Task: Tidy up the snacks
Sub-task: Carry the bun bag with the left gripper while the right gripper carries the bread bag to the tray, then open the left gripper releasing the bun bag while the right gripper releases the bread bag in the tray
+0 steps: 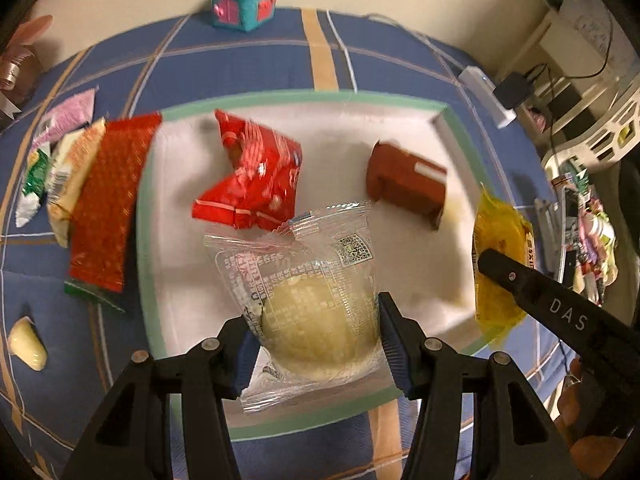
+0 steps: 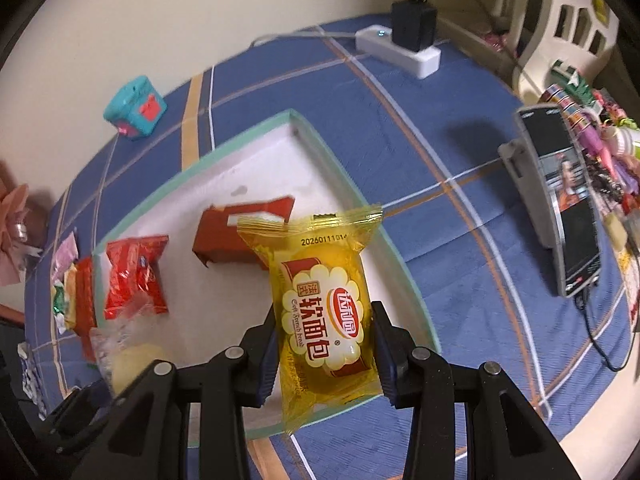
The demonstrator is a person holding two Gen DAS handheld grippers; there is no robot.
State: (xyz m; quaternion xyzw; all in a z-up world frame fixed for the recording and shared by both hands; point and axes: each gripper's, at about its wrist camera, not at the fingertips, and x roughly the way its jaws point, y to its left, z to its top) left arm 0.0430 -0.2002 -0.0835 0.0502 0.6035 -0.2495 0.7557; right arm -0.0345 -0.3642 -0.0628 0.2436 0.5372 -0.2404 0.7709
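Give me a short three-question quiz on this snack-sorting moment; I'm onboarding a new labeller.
1. True or false: the right tongs grip a yellow bread pack.
2. Which lies inside the tray? A) the teal cube B) the brown box C) the power strip
3. Fill in: the left tongs hold a ____ wrapper with a pale bun inside.

Key: 1 true; 2 B; 3 clear.
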